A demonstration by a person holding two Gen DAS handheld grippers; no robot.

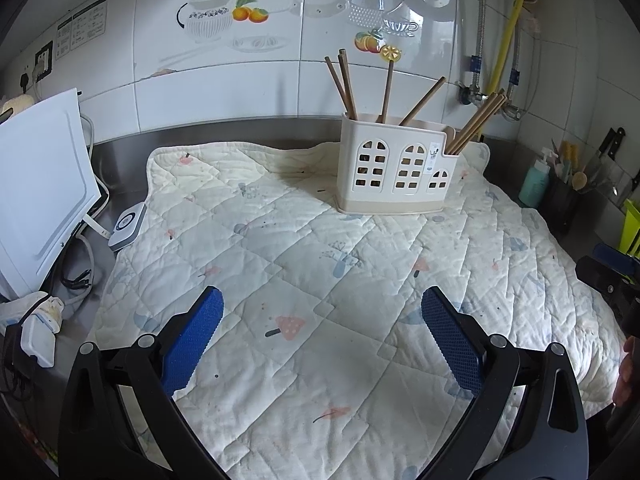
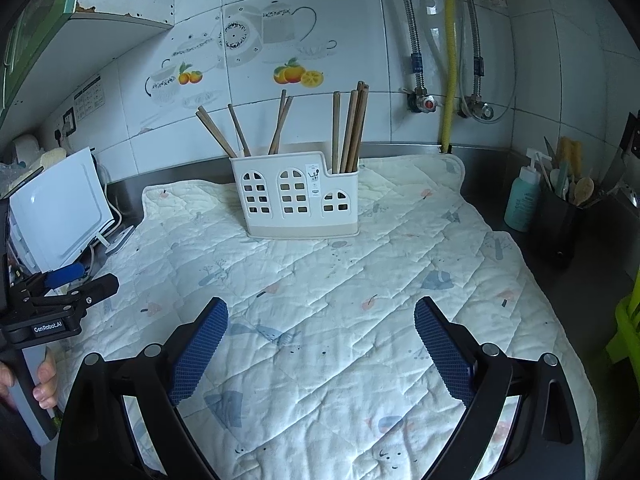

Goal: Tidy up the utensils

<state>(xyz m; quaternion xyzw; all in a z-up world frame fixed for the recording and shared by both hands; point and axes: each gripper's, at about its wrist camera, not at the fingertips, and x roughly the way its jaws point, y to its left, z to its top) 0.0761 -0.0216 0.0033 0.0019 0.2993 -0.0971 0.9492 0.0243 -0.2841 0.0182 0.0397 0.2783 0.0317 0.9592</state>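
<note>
A cream plastic utensil holder (image 1: 394, 170) (image 2: 298, 198) with window-shaped cutouts stands at the back of a quilted mat (image 1: 320, 272) (image 2: 320, 288). Several brown wooden chopsticks (image 1: 347, 86) (image 2: 352, 128) lean out of its compartments; a bundle fills the low right compartment (image 1: 476, 124). My left gripper (image 1: 322, 312) hovers open over the near part of the mat, nothing between its blue pads. My right gripper (image 2: 320, 320) is open too, also empty, well short of the holder. The left gripper (image 2: 60, 280) shows at the left edge of the right wrist view.
A white appliance (image 1: 44, 184) (image 2: 60, 208) with cables stands left of the mat. At the right, a teal spray bottle (image 2: 522, 196) and a black pot of kitchen tools (image 2: 560, 216) sit on the steel counter. Pipes and a yellow hose (image 2: 450, 56) run down the tiled wall.
</note>
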